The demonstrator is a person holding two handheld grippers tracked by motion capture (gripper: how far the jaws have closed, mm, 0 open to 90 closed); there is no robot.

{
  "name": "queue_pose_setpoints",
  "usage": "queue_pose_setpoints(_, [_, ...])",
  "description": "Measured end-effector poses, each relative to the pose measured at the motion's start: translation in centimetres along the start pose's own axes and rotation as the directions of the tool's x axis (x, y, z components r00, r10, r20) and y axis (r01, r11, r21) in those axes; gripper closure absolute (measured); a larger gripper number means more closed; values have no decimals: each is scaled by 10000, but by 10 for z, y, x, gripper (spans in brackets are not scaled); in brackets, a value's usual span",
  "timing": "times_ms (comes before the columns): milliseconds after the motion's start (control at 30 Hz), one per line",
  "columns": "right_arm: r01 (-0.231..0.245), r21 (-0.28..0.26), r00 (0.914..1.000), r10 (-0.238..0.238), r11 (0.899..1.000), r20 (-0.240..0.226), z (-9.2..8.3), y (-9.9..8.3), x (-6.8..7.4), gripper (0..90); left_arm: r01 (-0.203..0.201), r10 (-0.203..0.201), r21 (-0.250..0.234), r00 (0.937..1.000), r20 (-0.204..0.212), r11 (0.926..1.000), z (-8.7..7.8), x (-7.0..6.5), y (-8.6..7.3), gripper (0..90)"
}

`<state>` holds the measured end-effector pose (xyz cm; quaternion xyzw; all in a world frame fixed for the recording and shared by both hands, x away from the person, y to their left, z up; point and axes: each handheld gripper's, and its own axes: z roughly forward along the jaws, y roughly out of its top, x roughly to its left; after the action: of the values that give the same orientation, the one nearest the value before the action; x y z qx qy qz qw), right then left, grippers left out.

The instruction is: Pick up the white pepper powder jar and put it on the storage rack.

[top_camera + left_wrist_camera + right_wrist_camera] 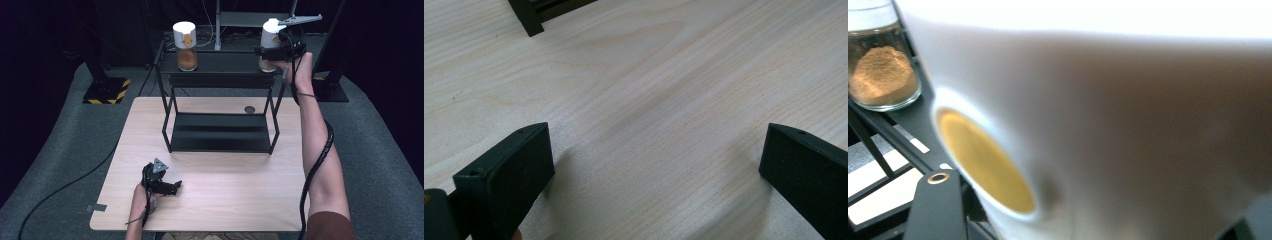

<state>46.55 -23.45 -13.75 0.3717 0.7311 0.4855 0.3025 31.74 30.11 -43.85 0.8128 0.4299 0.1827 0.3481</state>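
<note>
Landmark: a black metal two-tier rack (pixel 220 80), stood at the far middle of a pale wooden table (pixel 230 200).

Item 1. A glass jar with a white wrap label and orange-brown powder (pixel 185 46) is seen upright on the left end of the rack's top shelf; in the right gripper view the same jar (pixel 882 75) is seen at the upper left, its powder heaped against the glass.

Item 2. A second jar with a white label and an orange mark (pixel 270 44) is seen on the right end of the rack's top shelf, well apart from the first. In the right gripper view its white label (pixel 1128 125) is seen very close and blurred.

Item 3. The right gripper (pixel 276 51) is held at the right end of the top shelf, its black jaws set around the second jar and closed on it; one jaw is seen at the lower left of its own view.

Item 4. The left gripper (pixel 172 187) is rested on the table in front of the rack, toward its left; the jaws are spread wide, with bare wood between them.

Item 5. A small dark round disc (pixel 249 109) is seen on the table just behind the rack's lower shelf.
</note>
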Motion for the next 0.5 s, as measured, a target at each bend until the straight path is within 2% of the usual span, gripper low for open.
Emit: queue_pose_setpoints(500, [-296, 400, 9995, 290, 9988, 160, 17, 9, -6, 301, -7, 7, 13, 10000, 3, 10000, 0, 0, 0, 4])
